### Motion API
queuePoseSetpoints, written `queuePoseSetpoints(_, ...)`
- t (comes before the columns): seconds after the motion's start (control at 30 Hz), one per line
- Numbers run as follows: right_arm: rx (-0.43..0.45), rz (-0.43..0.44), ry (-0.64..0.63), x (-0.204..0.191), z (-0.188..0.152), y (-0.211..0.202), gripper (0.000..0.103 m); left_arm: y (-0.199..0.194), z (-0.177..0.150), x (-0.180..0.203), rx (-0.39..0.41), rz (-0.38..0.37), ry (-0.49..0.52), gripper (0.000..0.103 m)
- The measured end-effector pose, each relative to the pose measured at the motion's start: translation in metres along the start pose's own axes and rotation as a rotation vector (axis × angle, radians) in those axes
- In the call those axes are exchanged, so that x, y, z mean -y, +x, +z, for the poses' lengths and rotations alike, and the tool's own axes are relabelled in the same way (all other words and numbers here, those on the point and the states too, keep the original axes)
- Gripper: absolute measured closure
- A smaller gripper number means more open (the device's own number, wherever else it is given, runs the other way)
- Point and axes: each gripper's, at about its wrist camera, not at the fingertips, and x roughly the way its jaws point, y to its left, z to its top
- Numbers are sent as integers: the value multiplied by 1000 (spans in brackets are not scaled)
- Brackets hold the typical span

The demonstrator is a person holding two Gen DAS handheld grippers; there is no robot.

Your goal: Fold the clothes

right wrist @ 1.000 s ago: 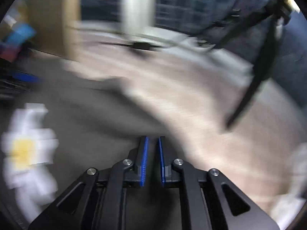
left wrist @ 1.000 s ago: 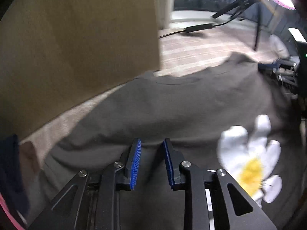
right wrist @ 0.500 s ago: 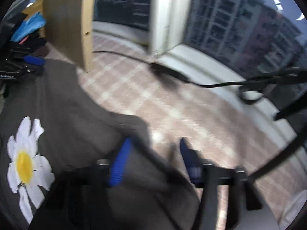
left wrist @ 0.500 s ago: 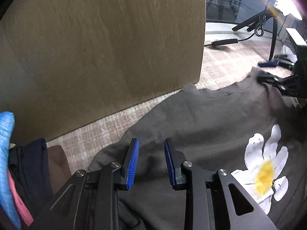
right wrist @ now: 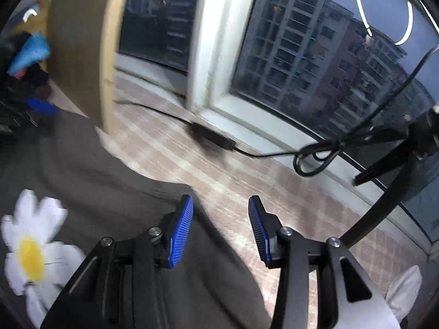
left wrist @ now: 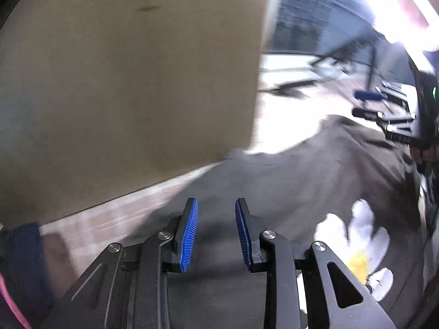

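Checked counter carries a grey shirt; with left gripper and right gripper both released, its loose edge could bunch when grabbed.

We are holding our left black two-finger gripper with blue ribbed pads low, jaws parted, nothing between them. Our right black blue-padded gripper is gaping wider, likewise empty.
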Motion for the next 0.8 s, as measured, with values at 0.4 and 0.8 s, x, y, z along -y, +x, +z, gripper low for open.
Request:
queuePoseSetpoints(0.4, -105, 65, 22, -12, -26, 14, 61, -4, -12, 6, 24, 84, -2, 77)
queuePoseSetpoints(0.8, -106, 106, 21, -66, -16, 13, 72, 33, 4, 43, 9, 248, 11, 73)
